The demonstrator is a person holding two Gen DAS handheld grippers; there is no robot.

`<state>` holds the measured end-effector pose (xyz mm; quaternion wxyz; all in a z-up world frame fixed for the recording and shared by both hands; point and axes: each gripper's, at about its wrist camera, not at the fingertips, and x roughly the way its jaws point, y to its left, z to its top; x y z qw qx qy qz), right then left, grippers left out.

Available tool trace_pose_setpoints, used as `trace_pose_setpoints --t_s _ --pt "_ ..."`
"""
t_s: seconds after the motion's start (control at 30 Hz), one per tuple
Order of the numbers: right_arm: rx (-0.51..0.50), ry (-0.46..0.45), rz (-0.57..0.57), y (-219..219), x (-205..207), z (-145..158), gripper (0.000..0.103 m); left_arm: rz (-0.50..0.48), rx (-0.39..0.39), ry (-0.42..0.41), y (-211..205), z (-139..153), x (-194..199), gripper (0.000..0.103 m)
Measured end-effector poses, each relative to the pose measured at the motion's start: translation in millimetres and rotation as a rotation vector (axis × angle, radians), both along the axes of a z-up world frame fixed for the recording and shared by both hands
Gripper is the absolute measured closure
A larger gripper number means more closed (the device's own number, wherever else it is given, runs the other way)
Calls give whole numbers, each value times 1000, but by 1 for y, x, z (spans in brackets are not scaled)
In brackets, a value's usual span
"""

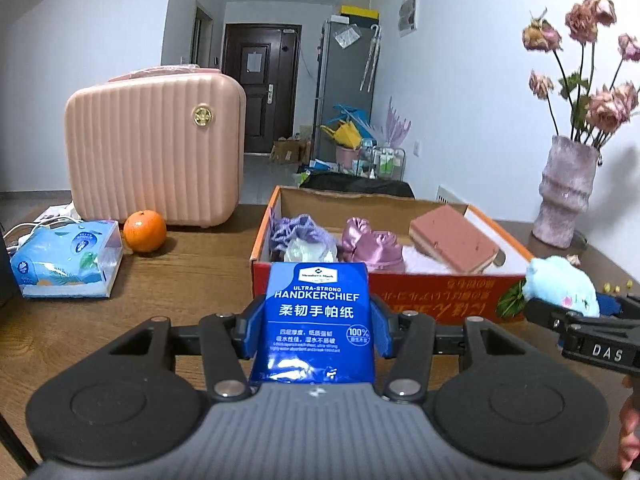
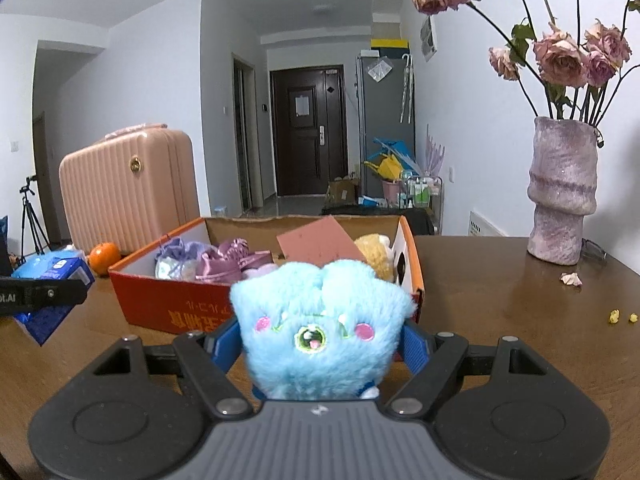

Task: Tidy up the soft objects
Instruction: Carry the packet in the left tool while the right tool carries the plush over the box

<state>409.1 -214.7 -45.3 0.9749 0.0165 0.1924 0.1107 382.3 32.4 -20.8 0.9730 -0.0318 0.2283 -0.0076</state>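
My left gripper [image 1: 318, 332] is shut on a blue handkerchief tissue pack [image 1: 318, 316], held upright just in front of the orange cardboard box [image 1: 420, 292]. My right gripper [image 2: 322, 344] is shut on a fluffy light-blue plush toy [image 2: 320, 320], also in front of the box [image 2: 176, 304]. Inside the box lie a purple knitted pouch [image 1: 300, 230], a pink satin bag [image 1: 370, 242], a pink sponge block [image 1: 454, 244] and a yellow plush [image 2: 374, 254]. In the left wrist view the right gripper [image 1: 576, 312] with the plush [image 1: 560, 290] shows at the right.
A pink suitcase [image 1: 156, 160], an orange [image 1: 145, 231] and a tissue box [image 1: 66, 264] stand on the wooden table [image 1: 180, 280] to the left. A vase of dried roses [image 2: 562, 188] stands at the right. Small crumbs [image 2: 622, 316] lie near it.
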Motion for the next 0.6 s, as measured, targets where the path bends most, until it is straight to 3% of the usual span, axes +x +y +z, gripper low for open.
trace_pose_setpoints --t_s 0.6 --pt "52 -82 -25 6 20 15 25 19 -67 -48 -7 18 21 50"
